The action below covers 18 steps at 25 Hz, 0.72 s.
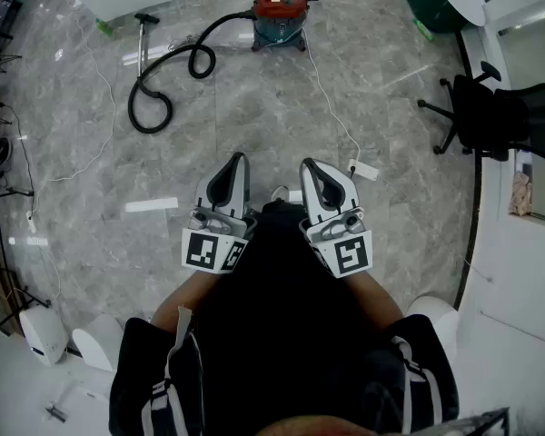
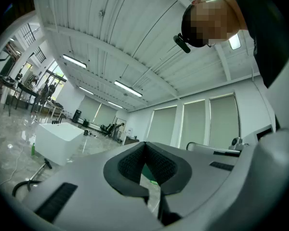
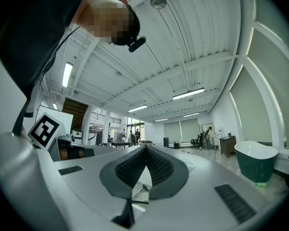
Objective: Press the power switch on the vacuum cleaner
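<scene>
Left tool (image 1: 239, 160) and right tool (image 1: 309, 165) hang clenched and empty, held in close, because the vacuum cleaner (image 1: 280, 14) stands far off.

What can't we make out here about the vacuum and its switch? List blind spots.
- Power switch: in the head view the vacuum cleaner is too far and small, and no switch shows on its red top.
- Cord: in the head view it is too thin to tell if it is plugged into the white block.
- Vacuum body: not seen in either gripper view. The left gripper and right gripper fill the lower frame.
</scene>
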{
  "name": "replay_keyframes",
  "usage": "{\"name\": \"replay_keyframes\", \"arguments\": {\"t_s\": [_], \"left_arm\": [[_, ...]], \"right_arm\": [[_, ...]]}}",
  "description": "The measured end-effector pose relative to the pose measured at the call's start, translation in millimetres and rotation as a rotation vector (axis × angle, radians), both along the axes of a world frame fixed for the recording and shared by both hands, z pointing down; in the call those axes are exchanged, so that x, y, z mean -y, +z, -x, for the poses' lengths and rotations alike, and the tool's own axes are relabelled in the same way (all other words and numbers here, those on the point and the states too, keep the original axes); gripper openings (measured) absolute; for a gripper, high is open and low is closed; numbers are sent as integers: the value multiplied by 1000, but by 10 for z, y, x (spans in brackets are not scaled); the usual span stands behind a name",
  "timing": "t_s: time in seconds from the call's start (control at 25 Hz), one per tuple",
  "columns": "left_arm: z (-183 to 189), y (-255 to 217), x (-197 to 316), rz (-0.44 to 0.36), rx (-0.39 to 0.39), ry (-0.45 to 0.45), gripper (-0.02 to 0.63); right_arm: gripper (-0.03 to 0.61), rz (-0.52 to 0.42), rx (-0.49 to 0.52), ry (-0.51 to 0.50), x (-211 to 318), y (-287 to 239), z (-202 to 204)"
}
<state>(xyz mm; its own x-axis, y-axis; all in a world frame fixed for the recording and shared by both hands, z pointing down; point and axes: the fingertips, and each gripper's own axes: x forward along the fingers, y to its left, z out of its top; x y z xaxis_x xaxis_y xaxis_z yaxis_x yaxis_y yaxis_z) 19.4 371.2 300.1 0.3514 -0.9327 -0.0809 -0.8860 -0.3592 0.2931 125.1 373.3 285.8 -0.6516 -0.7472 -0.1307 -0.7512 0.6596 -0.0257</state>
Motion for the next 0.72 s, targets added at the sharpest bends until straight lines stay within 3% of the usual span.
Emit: {"name": "replay_keyframes", "arguments": {"t_s": [0.32, 0.48, 0.72], "left_arm": [[-114, 21, 51, 4, 3, -19, 18], [-131, 55, 85, 27, -48, -16, 18], [-286, 163, 84, 40, -27, -29, 18]], "right_arm": [[20, 63, 23, 9, 28, 127, -211], [20, 80, 14, 10, 57, 184, -285], [20, 129, 48, 38, 112, 331, -569]]}}
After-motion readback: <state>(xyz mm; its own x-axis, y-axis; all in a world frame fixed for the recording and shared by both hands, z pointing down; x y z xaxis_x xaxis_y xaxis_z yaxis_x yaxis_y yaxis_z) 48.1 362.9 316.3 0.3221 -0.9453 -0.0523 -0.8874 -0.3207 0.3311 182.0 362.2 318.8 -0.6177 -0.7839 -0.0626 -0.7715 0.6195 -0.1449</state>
